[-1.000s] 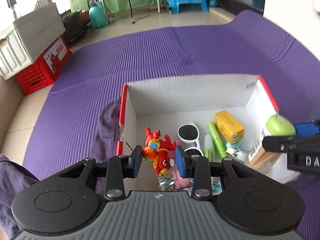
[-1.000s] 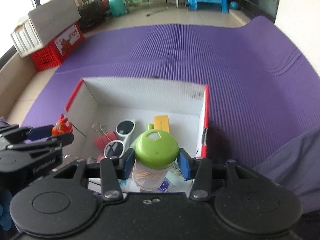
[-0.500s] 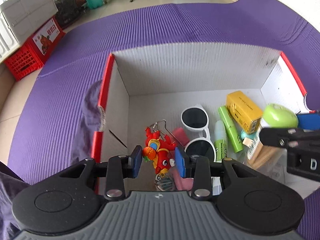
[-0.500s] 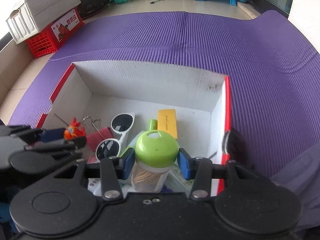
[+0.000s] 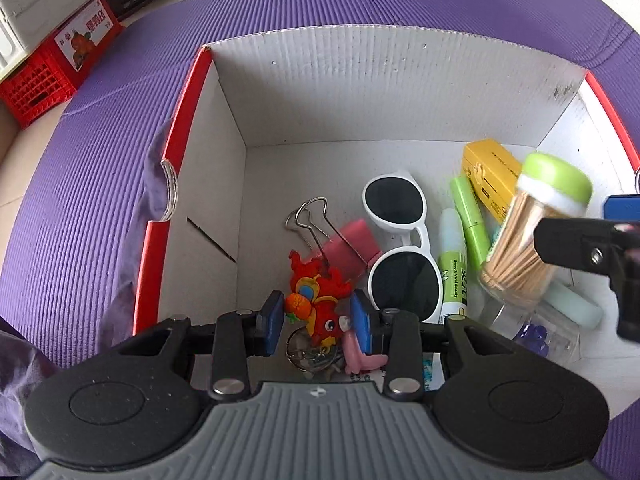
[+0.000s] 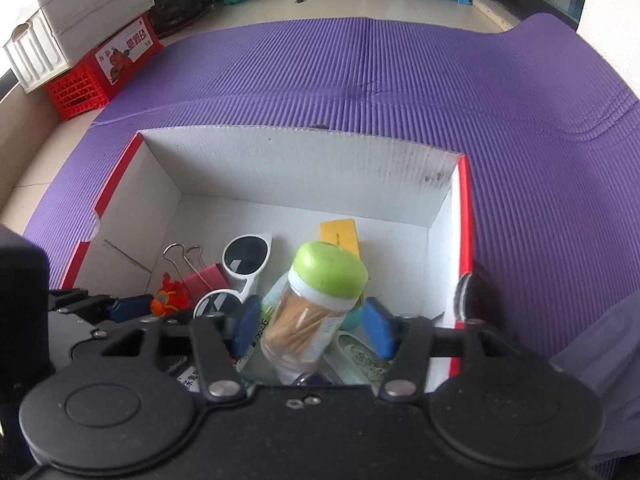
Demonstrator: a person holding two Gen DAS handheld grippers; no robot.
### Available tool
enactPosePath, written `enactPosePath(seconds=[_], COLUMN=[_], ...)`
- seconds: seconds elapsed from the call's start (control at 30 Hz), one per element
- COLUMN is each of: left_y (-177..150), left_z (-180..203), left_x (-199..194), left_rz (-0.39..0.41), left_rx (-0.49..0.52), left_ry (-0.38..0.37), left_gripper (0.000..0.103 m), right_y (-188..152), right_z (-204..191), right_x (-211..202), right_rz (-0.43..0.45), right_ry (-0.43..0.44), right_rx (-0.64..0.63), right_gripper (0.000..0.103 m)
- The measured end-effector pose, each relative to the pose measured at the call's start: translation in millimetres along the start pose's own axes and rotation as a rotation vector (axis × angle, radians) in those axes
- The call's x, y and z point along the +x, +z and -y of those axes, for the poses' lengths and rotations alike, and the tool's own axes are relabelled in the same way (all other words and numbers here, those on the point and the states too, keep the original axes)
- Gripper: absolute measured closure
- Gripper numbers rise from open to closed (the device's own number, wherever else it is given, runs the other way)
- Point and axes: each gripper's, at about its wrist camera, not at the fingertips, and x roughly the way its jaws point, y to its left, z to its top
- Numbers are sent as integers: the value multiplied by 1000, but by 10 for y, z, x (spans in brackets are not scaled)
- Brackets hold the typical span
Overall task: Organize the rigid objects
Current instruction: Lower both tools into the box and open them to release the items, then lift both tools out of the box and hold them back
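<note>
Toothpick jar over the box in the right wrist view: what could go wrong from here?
1. The right gripper is opening with the toothpick jar tilted between its pads, above the clutter; the jar may topple onto the white sunglasses or the green marker.
2. If its green lid pops, toothpicks could scatter in the box.
3. The left gripper holds the red toy keychain nearby; the grippers might collide.

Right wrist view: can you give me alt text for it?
The right tongs are opening around a tilted toothpick jar with a green lid, over a white cardboard box on a purple mat. White sunglasses and a yellow carton lie inside.
</note>
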Motion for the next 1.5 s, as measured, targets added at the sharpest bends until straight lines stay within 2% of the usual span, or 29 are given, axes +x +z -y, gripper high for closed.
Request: enactPosePath(seconds=[0.23,0.3,0.37,0.5,0.83,1.13,1.2,1.37,1.47,1.5], left_y=[-24,-48,-80,-160,-487,-839,-922,-1127,-1233,-1269], left_z=[-18,-31,-32,-49,-47,-46,-45,-37,-18,-10], left_x=[-206,-310,-441,-722,-1525,-2057,-2171,-2420,-2528,-2564], left_rz=[21,33,54,89,208,299,323,373,393,400], left_rx=[-26,-41,-50,-68,-69,-55,-55,-55,-58,-63], left_ry=[-6,-19,-19,-29,-38,-32,-38,-45,-52,-58], left_gripper=[59,43,38,37,37,37,29,26,17,17], right_y=[-66,-91,-120,-227,-580,-887,-956,-1164,-1300,-1347], right_z=[51,69,77,103,59,102,113,125,114,107], right_x=[-188,-283,-376,-633,-1311,-1729,-1816,-2023,-2160,-2203], right_rz=[27,40,52,92,217,300,322,380,421,434], right_ry=[10,19,26,55,128,192,202,224,233,233], right_rx=[1,2,4,2,-44,-44,-47,-62,-85,-97], right_gripper=[35,35,35,28,25,17,15,8,1,0])
